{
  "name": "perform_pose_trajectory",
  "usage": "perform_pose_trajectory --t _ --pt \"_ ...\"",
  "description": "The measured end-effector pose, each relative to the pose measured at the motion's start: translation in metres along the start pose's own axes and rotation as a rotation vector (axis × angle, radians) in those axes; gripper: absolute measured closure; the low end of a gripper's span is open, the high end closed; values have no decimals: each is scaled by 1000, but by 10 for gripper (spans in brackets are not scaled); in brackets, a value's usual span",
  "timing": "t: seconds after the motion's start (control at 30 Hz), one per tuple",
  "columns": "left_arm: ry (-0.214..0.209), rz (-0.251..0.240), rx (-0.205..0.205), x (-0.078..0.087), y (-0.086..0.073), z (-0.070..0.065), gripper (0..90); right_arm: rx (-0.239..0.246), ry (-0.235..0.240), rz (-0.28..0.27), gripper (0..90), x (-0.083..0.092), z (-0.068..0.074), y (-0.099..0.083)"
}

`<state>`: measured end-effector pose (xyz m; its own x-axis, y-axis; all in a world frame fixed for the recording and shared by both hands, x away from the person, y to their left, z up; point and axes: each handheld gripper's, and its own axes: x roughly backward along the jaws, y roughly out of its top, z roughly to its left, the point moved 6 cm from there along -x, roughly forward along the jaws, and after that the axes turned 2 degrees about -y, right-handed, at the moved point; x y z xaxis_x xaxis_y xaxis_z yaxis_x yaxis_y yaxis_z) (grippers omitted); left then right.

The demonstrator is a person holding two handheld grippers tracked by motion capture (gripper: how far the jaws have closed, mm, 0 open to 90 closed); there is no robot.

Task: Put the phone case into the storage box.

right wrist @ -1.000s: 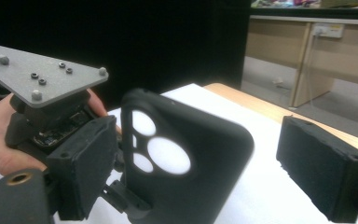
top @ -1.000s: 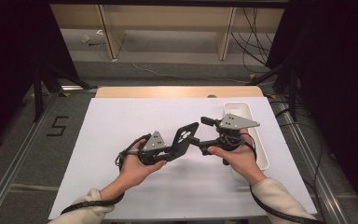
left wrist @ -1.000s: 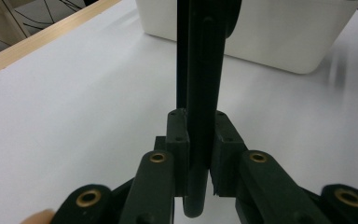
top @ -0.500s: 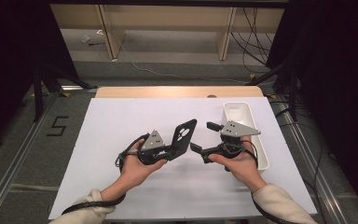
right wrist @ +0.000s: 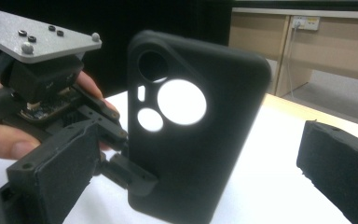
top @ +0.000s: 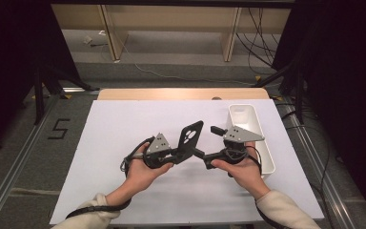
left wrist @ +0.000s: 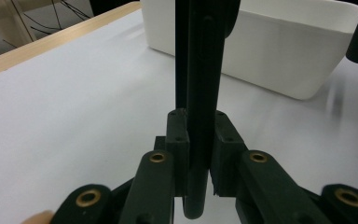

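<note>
- The place was a lab or recording room set up for handling trials, not a home or shop.
- The counter (top: 124,143) under the fingers wore a plain white sheet, with a bare wooden edge (top: 181,93) showing beyond them.
- Black curtains (top: 343,95) closed off both sides of the fingers, left and right.
- Metal floor rails (top: 14,167) ran along either side of the counter, and a "5" (top: 58,129) was marked on the grey floor left of the fingers.
- Loose cables (top: 262,33) hung and trailed far beyond the fingers, near pale wooden furniture legs (top: 108,33).
- A wall socket (right wrist: 304,21) showed behind the fingers in the right gripper view.
</note>
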<state>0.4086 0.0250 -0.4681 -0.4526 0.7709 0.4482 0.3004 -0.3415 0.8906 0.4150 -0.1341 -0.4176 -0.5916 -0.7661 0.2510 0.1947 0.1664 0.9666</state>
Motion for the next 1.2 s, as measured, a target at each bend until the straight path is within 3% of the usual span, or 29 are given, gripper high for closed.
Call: perform_pose_trajectory --t 0.9,1.2 --pt "-22 0 -15 -10 2 -12 797 -33 -64 -34 11 -14 -4 5" --pt "-18 -3 -14 -10 2 -11 797 -37 -85 -67 58 -20 -1 11"
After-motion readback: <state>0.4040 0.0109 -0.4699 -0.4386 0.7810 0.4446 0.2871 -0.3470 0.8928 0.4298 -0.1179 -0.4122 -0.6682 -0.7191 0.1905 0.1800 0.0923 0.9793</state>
